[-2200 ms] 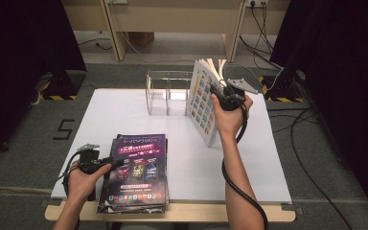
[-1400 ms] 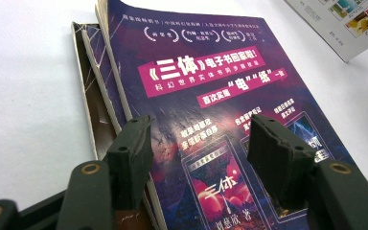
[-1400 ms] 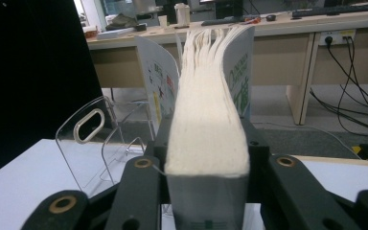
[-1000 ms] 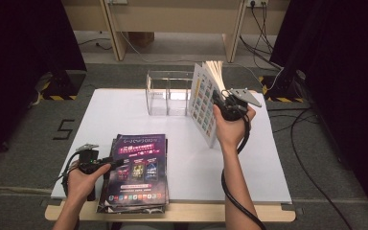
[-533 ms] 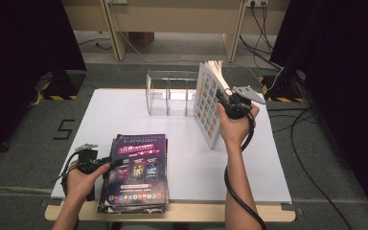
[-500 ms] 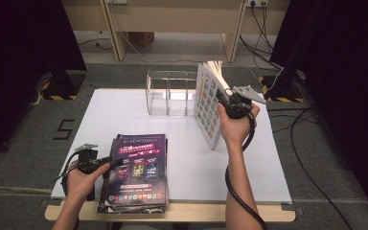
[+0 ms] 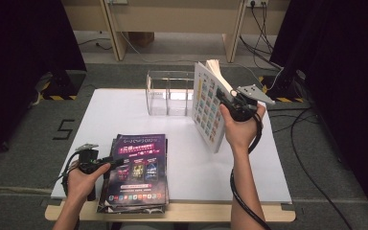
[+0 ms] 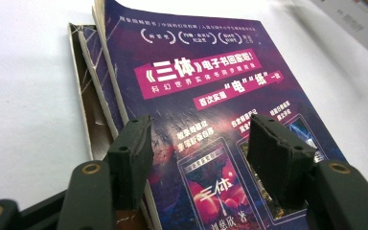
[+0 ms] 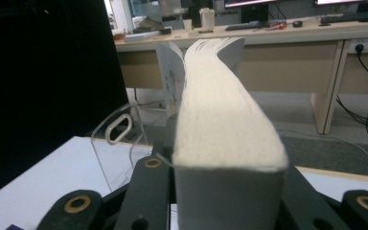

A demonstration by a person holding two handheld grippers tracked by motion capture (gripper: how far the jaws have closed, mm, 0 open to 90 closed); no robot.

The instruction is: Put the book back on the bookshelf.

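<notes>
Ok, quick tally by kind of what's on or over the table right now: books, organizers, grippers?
Books held upright in the right gripper: 1, the white-covered book
Books stacked flat by the left gripper: at least 3, purple book on top
Clear organizers: 1
Grippers: 2
Total: at least 7

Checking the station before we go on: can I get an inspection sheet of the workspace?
Surface: white table, bare between items.
Job's things: thick white paperback book held upright beside clear acrylic divider rack; stack of purple-covered books at near edge.
Clutter: nothing seen.
Grippers: right gripper clamped on the thick book; left gripper open over the top purple cover.
Cables: black cable trails along right forearm.
Surroundings: grey floor, black curtains, wooden desk behind.
</notes>
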